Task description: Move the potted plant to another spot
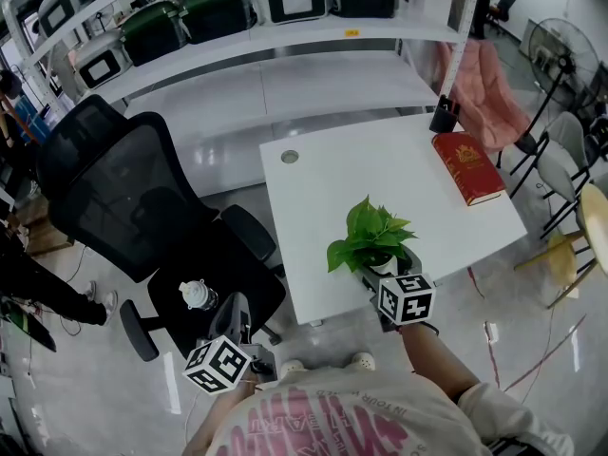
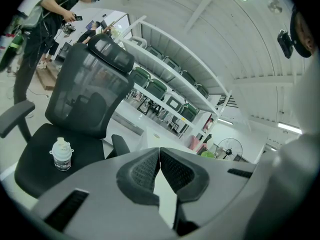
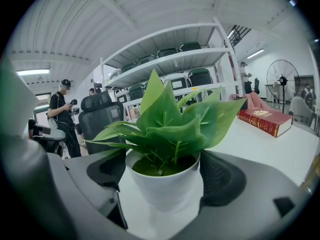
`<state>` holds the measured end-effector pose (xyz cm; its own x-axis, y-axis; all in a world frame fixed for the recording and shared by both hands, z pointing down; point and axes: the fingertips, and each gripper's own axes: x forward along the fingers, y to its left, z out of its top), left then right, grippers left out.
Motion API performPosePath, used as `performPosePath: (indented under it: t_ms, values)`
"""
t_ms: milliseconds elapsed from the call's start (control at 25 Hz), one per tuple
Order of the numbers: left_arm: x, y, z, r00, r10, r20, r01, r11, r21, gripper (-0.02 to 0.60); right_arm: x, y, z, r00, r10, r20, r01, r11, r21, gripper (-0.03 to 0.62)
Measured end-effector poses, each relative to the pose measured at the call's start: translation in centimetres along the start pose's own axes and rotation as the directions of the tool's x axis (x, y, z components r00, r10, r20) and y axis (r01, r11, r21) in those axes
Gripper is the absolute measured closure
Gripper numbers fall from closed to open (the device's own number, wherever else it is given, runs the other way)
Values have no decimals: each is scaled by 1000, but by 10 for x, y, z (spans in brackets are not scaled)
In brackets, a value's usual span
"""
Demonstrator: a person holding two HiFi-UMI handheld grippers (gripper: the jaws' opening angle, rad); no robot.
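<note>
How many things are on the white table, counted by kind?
Potted plant: 1
Red book: 1
Small black object at the far edge, kind unclear: 1
Total: 3

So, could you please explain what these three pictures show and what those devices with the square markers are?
A person holds a two-jaw gripper in each hand; the marker cubes belong to them. One picture looks down from a head camera; the others ride on each gripper. The white table holds a red book and a potted plant. The right gripper grips the plant's pot; the left gripper is shut, empty, near an office chair.
</note>
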<state>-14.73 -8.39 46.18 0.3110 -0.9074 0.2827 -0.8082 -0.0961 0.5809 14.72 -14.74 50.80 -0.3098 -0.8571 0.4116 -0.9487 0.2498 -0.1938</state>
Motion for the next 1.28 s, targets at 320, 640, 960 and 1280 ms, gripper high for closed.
performPosePath:
  t_ms: [320,640,960,1280]
  values:
    - [-2,1,1,1000,-1,1,1,1000,-1,557,-3,2,-2,1000,-2,1,2,1000,-7,117]
    - [-2,0,-1,1000,-6,0,6,1000,-1,557,-6,2,-6,1000,-6,-3,6,1000,-6,117]
    - [-2,1,-3,1000,-6,-3,6,1000,1,557,-7,1,-9,1000,-10,-2,10,1000,-1,117]
    - [-5,1,-3,1000,-6,-6,6,1000,-2,557,-10,4,-11,1000,-13,-6,13,1000,-13,115]
